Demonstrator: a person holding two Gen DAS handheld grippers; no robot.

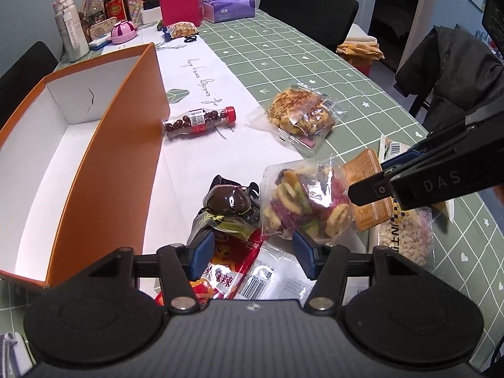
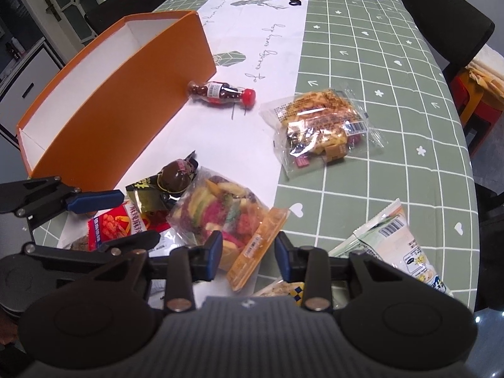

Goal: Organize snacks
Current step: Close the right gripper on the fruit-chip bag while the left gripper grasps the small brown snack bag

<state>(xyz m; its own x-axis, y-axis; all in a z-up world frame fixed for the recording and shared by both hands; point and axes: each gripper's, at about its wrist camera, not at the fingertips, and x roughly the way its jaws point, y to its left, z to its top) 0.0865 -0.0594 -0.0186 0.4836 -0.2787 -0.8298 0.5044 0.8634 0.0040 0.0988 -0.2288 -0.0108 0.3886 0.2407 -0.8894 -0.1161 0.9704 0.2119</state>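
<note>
the bag of colourful fruit chips [image 2: 220, 211] lies on the table, its orange header [image 2: 258, 245] running diagonally between the right gripper [image 2: 249, 256]'s part-spread jaws, apparently unpinched, while the left gripper [image 1: 249, 252] hangs spread beside it, the orange box [image 1: 104, 170] further left.

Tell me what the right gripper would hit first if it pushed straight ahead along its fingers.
Most likely the bag of colourful gummy rings: its orange header strip already lies between the right gripper fingers. Depth is hard to judge, so the table just beyond may come almost at once.
</note>
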